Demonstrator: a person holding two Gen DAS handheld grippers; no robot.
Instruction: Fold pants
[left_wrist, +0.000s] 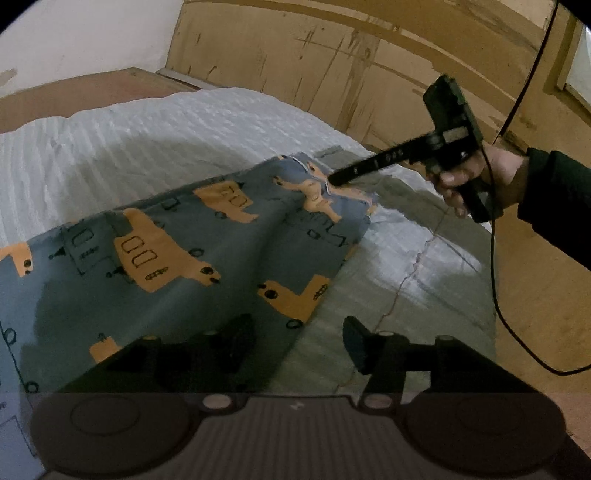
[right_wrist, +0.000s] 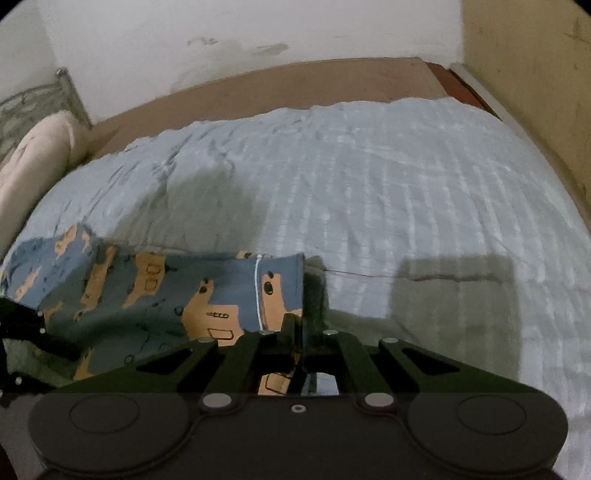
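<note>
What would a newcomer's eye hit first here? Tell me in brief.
The blue pants with orange prints, spread on the white bedspread. Next, the right tool, shut on their hemmed end at the far right. The left tool stands open over the near edge.

From my left wrist camera, the pants (left_wrist: 207, 258) run off the left edge, and the gripper body covers their near part, so I cannot see where that end lies. The left gripper (left_wrist: 295, 343) is dark and blurred; 1 finger (left_wrist: 236, 343) merges with the fabric under it. The sleeve (left_wrist: 554, 199) is cut by the right edge. From the right wrist camera, the right gripper (right_wrist: 295, 332) hides the pinched hem, and the pillow (right_wrist: 33, 162) is cropped at the left.
</note>
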